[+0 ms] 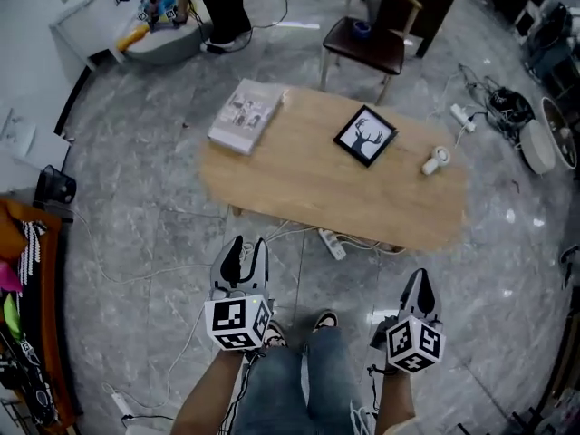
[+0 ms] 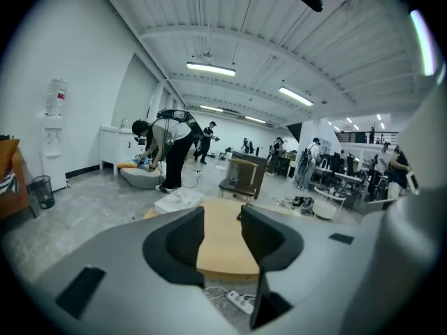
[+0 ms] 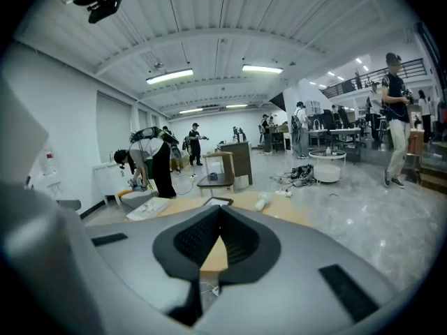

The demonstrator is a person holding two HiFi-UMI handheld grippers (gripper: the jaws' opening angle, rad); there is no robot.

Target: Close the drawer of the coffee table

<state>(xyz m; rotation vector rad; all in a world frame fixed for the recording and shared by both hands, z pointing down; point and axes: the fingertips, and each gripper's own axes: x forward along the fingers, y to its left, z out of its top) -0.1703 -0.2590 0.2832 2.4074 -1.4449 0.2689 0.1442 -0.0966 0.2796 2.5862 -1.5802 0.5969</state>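
Note:
The wooden coffee table (image 1: pixel 308 184) stands on the grey floor ahead of me, seen from above. No drawer front shows on it in any view. A book (image 1: pixel 245 114), a framed deer picture (image 1: pixel 365 135) and a small white device (image 1: pixel 436 159) lie on its top. Both grippers hang in the air short of the table's near edge, touching nothing. My left gripper (image 1: pixel 249 246) has its jaws a little apart with nothing between them; through the gap (image 2: pixel 222 229) I see the tabletop (image 2: pixel 222 250). My right gripper (image 1: pixel 420 277) (image 3: pixel 218 218) is shut and empty.
A white power strip (image 1: pixel 332 244) and cables lie on the floor under the table's near edge. A wooden chair (image 1: pixel 372 34) stands behind the table. A person (image 2: pixel 164 149) bends over at the far left. More cables and gear (image 1: pixel 507 107) lie at the right.

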